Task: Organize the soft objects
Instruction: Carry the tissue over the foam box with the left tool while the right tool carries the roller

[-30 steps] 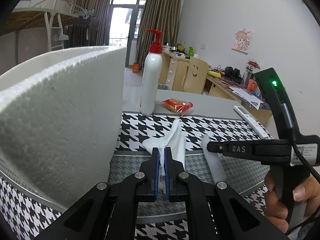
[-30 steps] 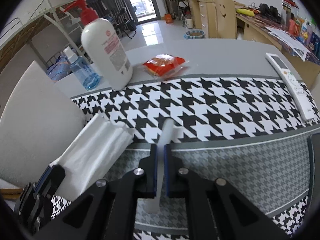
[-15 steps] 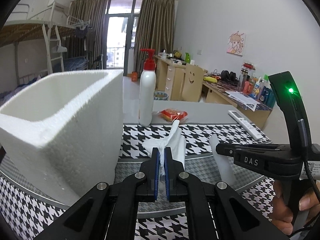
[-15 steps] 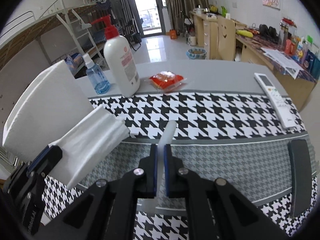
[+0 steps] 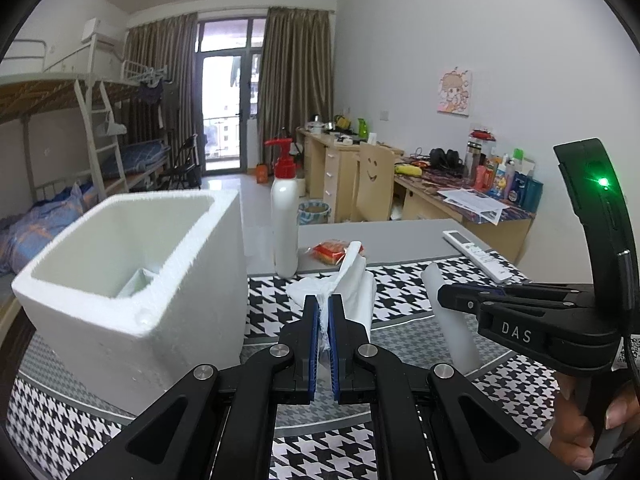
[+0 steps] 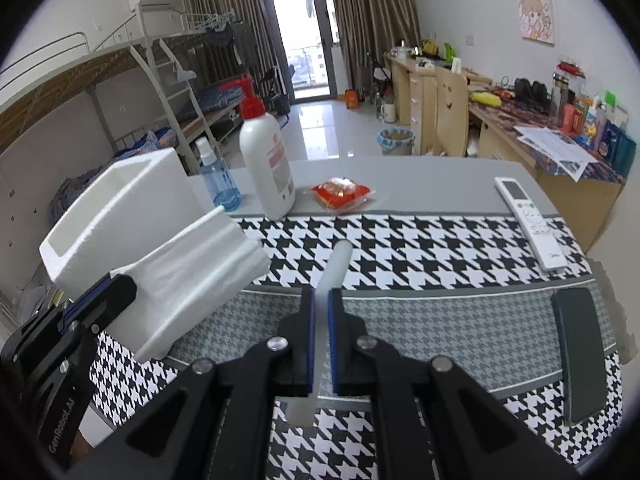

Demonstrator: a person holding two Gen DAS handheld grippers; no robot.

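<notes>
Item: left gripper [image 5: 324,316]. Its jaws are pinched tight on a folded white tissue wad [image 5: 352,288], which fans out past the tips at mid-frame in my left view. I judge the grip sits near the wad's edge so the bulk hangs free for dropping.

Item: right gripper [image 6: 320,320]. Jaws clamped on a slim white foam strip [image 6: 336,268] that pokes forward over the houndstooth mat [image 6: 420,240]. In my left view the strip stands at centre right, apart from the wad.

Item: white foam box [image 5: 132,264], one, open-topped, at the left of frame, just beside the held wad. I take it for the destination: both soft pieces are carried above the tabletop [image 6: 420,172] near its rim. Something pale lies at its bottom; I cannot tell what.

Count on the tabletop:
- one white pump bottle [image 6: 266,164] with red cap, upright
- one small blue spray bottle [image 6: 218,176], left of it
- one red snack packet [image 6: 342,192]
- one white remote [image 6: 528,220], right edge
- one dark flat object [image 6: 578,352], lower right, kind unclear

Soft pieces in hand: two, one per gripper.
</notes>
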